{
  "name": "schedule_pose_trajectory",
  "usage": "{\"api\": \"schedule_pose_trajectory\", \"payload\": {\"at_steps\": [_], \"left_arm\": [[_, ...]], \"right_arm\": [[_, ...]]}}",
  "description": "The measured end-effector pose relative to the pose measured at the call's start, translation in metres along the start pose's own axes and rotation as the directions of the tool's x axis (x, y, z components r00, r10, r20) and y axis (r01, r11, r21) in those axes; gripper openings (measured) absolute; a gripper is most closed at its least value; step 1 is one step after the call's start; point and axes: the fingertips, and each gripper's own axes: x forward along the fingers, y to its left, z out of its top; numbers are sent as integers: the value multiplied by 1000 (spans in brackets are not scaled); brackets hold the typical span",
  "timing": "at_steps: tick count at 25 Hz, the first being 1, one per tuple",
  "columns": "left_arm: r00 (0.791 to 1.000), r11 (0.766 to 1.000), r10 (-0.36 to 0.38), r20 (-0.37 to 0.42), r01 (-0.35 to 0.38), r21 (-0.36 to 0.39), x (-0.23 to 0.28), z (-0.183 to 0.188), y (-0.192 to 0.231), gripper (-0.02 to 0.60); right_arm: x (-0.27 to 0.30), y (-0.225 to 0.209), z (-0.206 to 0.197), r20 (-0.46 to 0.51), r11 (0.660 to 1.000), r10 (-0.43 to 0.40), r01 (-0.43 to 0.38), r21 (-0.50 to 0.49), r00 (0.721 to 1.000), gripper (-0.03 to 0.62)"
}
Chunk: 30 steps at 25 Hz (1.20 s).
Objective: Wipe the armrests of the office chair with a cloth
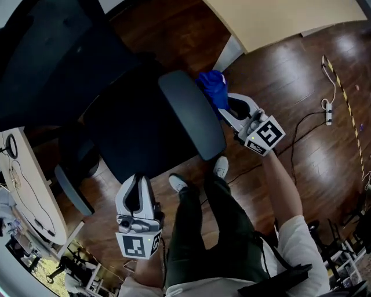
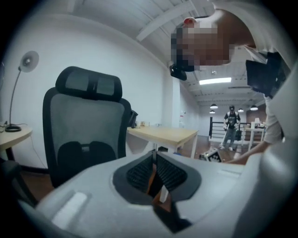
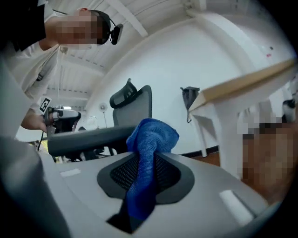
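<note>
Beside the armrest (image 1: 191, 113), right tongs (image 3: 151, 142) clamp the blue cloth (image 3: 153, 135); left tongs (image 2: 154, 158) closed.

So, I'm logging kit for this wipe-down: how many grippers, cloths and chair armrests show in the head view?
Blue microfibre cloth: 1
Grey hand-held two-jaw grippers: 2, the left gripper shut and empty, the right gripper shut on the cloth
Dark padded chair armrests: 2, one beside the cloth, one across the seat
Total: 5

Vivid blue cloth (image 3: 153, 135) — dark grey armrest (image 1: 191, 113); black chair (image 2: 86, 125) with mesh-patterned back; dark brown wood-plank floor (image 1: 278, 81); pale beige worktop (image 1: 290, 17).
</note>
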Motion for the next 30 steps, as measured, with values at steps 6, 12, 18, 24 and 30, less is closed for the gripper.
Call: {"api": "schedule_pose_trajectory", "payload": {"at_steps": [6,12,18,24,30], "left_arm": [[999,999,33,-42,-33,18,-14,-21,4,18],[997,999,41,-67,-40,18,-12,-38,7,18],[996,998,57,-69,-54,43,-32,-38,22,18],[998,998,59,37,-60,8,-10,6,16,18],[984,992,123,130,-125,8,-33,155,18,18]], "right_arm": [[53,0,-53,74,980,99,-111,166,992,89],[57,-30,-125,-110,994,41,-29,105,993,91],[76,-29,-191,-292,990,1,41,138,956,91],[0,-44,-28,-92,994,-100,103,30,991,92],[-75,82,288,206,982,-34,71,-176,978,92]]}}
